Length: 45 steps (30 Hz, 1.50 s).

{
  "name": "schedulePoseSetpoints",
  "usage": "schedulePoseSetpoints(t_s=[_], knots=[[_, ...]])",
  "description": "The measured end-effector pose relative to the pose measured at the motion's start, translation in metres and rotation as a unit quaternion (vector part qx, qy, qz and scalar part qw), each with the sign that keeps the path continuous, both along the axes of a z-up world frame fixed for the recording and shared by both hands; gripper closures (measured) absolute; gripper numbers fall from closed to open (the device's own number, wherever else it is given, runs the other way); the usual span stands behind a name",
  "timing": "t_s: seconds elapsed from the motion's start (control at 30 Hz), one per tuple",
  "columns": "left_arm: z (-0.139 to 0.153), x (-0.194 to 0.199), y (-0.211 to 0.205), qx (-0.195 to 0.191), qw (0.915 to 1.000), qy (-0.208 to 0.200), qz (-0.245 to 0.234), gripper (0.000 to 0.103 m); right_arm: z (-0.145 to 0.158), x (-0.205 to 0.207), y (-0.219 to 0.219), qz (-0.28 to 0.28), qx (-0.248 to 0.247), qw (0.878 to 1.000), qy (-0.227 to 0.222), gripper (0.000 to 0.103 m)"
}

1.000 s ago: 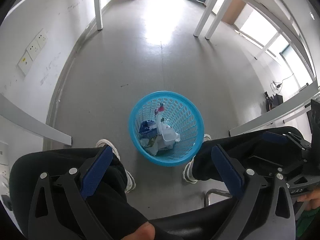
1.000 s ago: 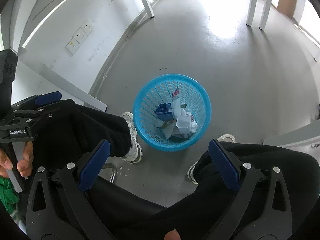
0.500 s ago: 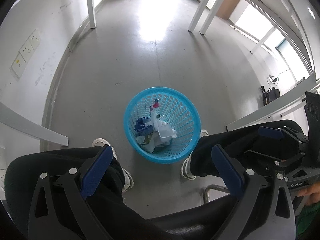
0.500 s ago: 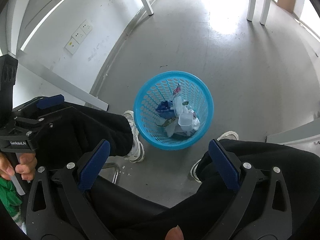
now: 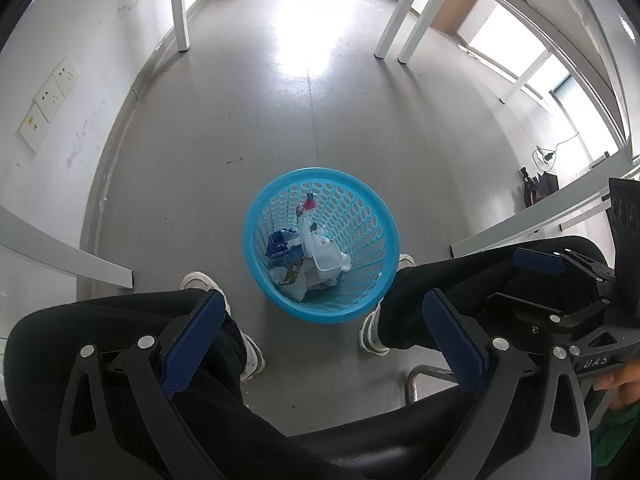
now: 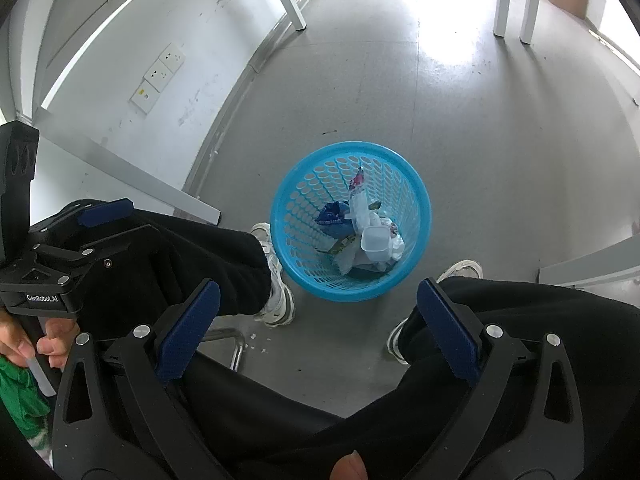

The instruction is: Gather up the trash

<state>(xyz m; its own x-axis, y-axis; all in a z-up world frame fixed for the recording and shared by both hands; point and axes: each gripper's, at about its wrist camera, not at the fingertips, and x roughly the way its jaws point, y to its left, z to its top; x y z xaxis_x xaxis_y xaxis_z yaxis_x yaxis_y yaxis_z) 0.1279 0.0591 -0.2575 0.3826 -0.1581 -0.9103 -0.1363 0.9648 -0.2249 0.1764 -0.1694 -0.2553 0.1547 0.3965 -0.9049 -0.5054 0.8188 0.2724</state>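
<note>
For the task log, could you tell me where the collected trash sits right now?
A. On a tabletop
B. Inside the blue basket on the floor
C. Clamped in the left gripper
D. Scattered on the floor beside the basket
B: the wrappers and clear plastic cup lie inside the blue basket, and both grippers are open and empty.

We seem to be in a plain office or classroom: a bare grey floor (image 5: 248,128) ahead of the fingers, white table legs (image 5: 179,4) beyond, wall sockets (image 6: 162,76) on the white wall to the left, large windows (image 5: 516,36) to the right, and a blue mesh wastebasket (image 5: 322,244) between our feet.
</note>
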Motion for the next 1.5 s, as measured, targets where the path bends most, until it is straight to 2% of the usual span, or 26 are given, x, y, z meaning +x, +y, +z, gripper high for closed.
schedulePoseSetpoints(t_s=[1.5], knots=[[-0.0051, -0.0015, -0.0054, -0.009, 0.9999, 0.008, -0.008, 0.006, -0.0012, -0.0042, 0.0025, -0.001, 0.003, 1.0, 0.012, 0.009]])
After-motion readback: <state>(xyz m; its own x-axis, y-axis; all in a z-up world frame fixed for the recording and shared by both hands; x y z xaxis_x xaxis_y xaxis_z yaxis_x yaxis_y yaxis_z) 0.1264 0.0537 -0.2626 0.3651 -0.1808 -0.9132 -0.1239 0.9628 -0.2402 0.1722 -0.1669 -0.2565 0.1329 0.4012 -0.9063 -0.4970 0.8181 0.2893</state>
